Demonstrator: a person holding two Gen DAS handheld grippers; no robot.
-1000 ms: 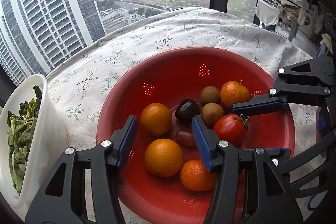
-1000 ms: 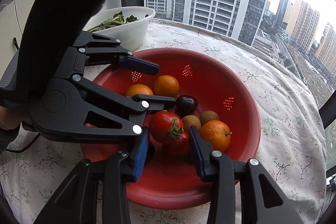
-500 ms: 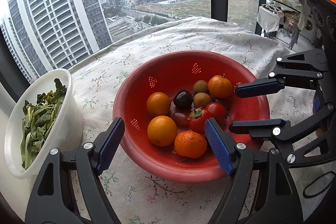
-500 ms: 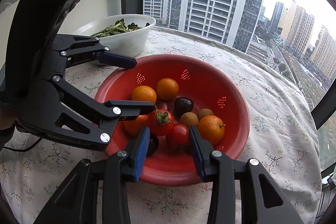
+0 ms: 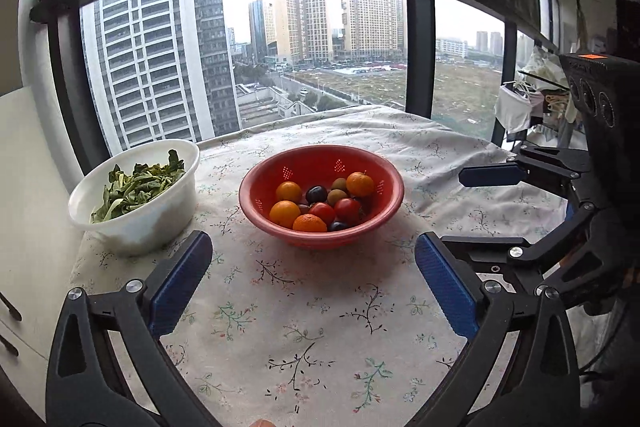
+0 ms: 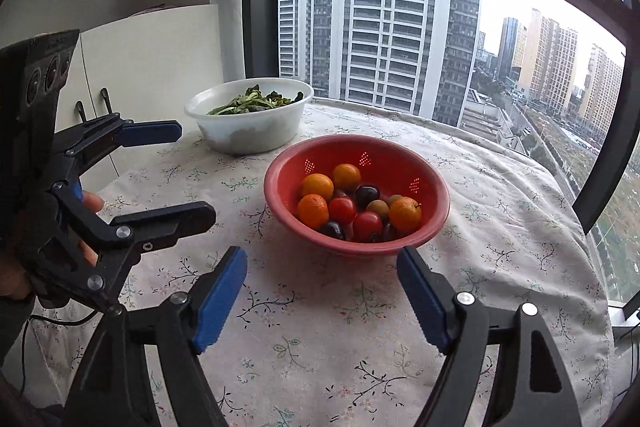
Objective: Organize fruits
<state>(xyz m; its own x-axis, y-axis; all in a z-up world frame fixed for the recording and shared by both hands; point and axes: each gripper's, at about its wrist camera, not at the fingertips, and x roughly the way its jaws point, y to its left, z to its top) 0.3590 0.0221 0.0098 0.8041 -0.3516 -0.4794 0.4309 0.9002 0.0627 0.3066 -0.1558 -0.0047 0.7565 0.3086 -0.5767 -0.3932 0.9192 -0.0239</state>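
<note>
From back here I have both tools spread wide with nothing between the pads: the left tool (image 5: 312,279) and the right tool (image 6: 322,291) have just been opening, and both hang over bare flowered cloth on the bench (image 5: 304,327). My worry is that driving in again at this width would knock the rim of the red colander (image 5: 320,239) and skid it on the cloth, or nudge an orange (image 5: 285,213) so the tomatoes (image 6: 342,209) and dark plums roll. The colander, all the fruit heaped inside, sits ahead of both tools near the bench's middle, the white bowl of greens (image 5: 138,211) just beside it to the left.
</note>
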